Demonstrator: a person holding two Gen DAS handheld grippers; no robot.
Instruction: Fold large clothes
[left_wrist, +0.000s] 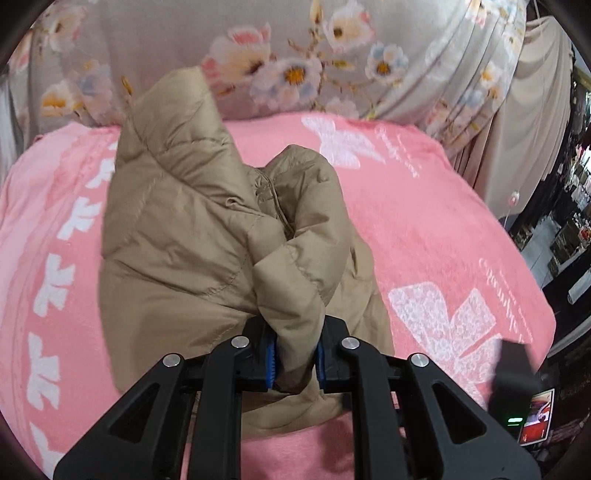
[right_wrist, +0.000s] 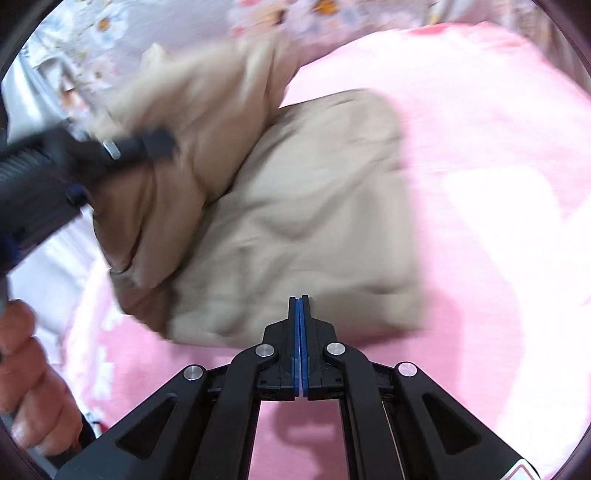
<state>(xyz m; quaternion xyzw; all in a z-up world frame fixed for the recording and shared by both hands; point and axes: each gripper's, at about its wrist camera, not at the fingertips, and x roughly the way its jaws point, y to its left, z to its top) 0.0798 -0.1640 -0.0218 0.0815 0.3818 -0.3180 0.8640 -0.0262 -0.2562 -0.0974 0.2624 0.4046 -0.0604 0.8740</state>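
A tan puffer jacket (left_wrist: 192, 236) lies bunched on a pink blanket (left_wrist: 424, 229). My left gripper (left_wrist: 295, 354) is shut on a fold of the jacket's edge and holds it up off the blanket. In the right wrist view the jacket (right_wrist: 303, 229) lies partly folded, with one part raised at the left where the left gripper (right_wrist: 155, 144) grips it. My right gripper (right_wrist: 300, 306) is shut and empty, just in front of the jacket's near edge, above the blanket (right_wrist: 498, 184).
A floral grey cover (left_wrist: 295, 55) rises behind the blanket. A beige curtain (left_wrist: 528, 122) and dark shelves stand at the far right. A hand (right_wrist: 26, 373) holds the left gripper's handle at the lower left of the right wrist view.
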